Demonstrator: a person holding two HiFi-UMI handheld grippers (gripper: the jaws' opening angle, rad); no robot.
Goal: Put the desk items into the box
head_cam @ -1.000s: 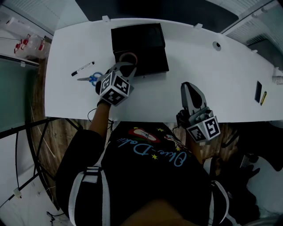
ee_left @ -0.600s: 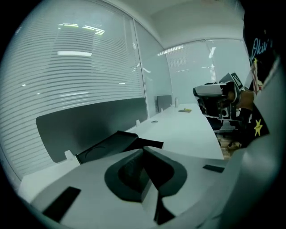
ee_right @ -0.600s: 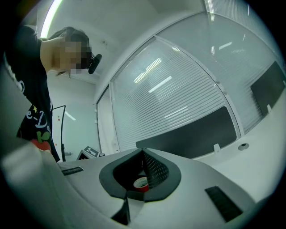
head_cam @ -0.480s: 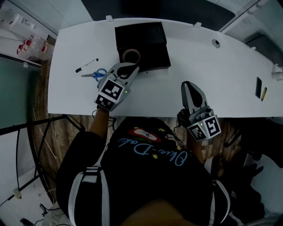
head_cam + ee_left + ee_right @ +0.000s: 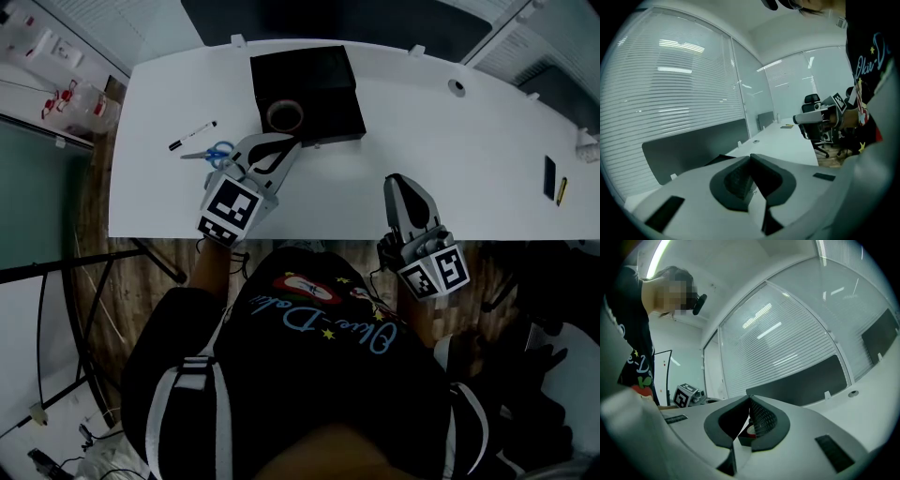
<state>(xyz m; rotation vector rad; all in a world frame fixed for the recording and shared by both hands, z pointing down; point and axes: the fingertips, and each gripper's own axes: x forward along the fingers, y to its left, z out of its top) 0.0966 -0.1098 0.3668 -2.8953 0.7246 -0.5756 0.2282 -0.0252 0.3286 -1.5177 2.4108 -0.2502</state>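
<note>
Head view: white desk, black box, wood floor — left gripper, right gripper fingers pressed together.

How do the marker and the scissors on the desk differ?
The marker is a slim straight stick, white with dark tips; the scissors have blue handles and grey blades. The marker lies farther back on the desk, the scissors nearer its front edge. The scissors lie closer to the box than the marker does. Both lie flat on the desk, left of the box and not yet in it.
</note>
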